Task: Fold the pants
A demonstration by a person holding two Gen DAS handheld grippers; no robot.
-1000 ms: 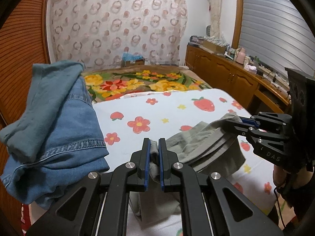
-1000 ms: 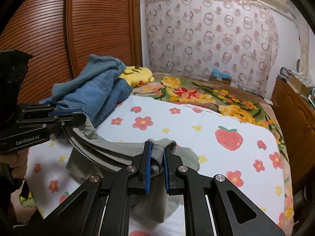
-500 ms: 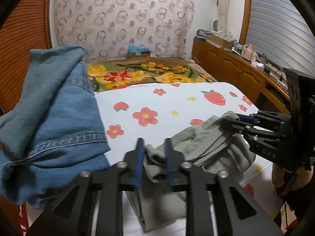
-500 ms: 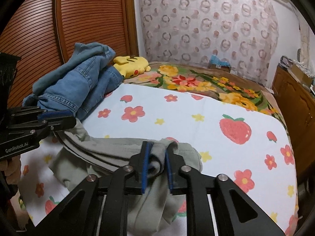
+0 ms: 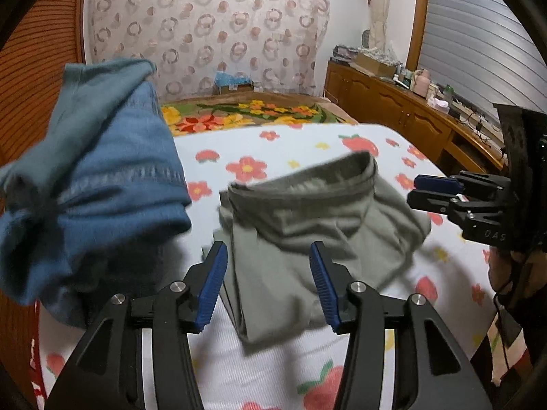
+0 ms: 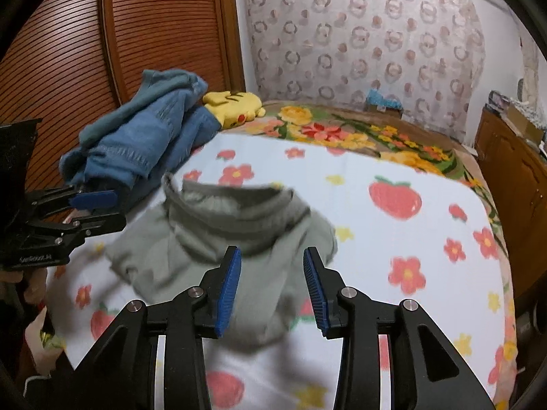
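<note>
Grey-green pants point(image 5: 307, 218) lie crumpled on the flowered bedsheet, waistband up and toward the far side; they also show in the right wrist view point(image 6: 236, 239). My left gripper point(image 5: 268, 280) is open and empty, just in front of the pants' near edge. My right gripper point(image 6: 271, 283) is open and empty, above the pants' near edge. Each gripper shows in the other's view, the right one point(image 5: 430, 191) at the right and the left one point(image 6: 92, 212) at the left, both open.
A heap of blue jeans and a teal garment point(image 5: 89, 171) lies on the bed's left side. A yellow plush toy point(image 6: 232, 106) sits behind it. A wooden wardrobe point(image 6: 143, 27) stands on the left. A wooden sideboard point(image 5: 403, 109) runs along the right.
Both grippers were shut on the pants' waistband and holding it up. They have opened and let go, and the pants have dropped onto the sheet.
</note>
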